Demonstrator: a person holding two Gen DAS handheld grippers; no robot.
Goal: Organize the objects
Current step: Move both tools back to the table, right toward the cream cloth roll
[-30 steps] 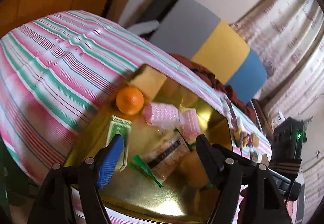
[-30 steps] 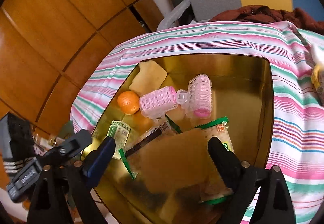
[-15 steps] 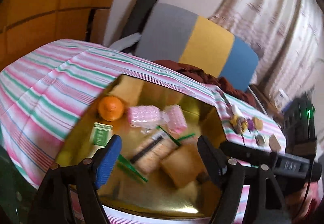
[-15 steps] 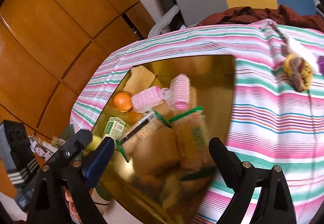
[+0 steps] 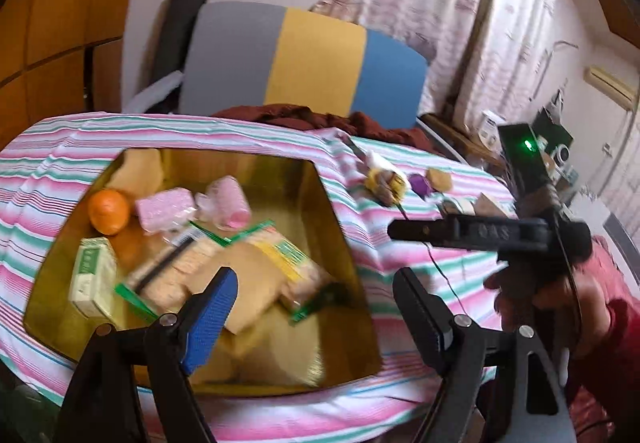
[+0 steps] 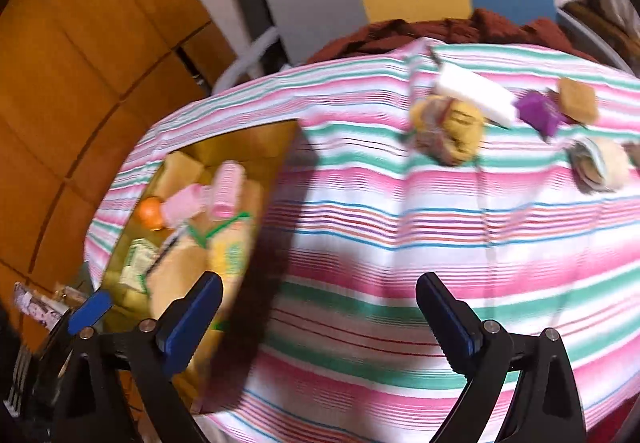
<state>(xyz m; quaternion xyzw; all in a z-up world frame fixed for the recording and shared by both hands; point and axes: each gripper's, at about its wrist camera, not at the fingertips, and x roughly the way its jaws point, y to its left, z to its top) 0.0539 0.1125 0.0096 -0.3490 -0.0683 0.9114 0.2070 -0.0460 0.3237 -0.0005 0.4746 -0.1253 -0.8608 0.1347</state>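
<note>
A gold box (image 5: 340, 243) sits on the striped tablecloth and holds an orange (image 5: 108, 211), pink hair rollers (image 5: 228, 199), a green-and-white carton (image 5: 92, 279) and snack packets (image 5: 292, 263). My left gripper (image 5: 316, 307) is open and empty above the box's near right part. My right gripper (image 6: 320, 315) is open and empty over the cloth, right of the box (image 6: 276, 147). Loose items lie at the far right: a yellow bundle (image 6: 448, 131), a white bar (image 6: 476, 91), a purple piece (image 6: 540, 113), a biscuit (image 6: 578, 99) and a tape roll (image 6: 600, 163).
A grey, yellow and blue chair back (image 5: 304, 63) and a dark red cloth (image 5: 312, 119) stand behind the table. Wooden panels (image 6: 80, 63) are on the left, curtains (image 5: 460, 3) on the right. The striped cloth (image 6: 400, 223) stretches between box and loose items.
Both grippers have swung to the right, away from the box. The right gripper now looks over the cloth toward the loose items. Both stay open and empty.
</note>
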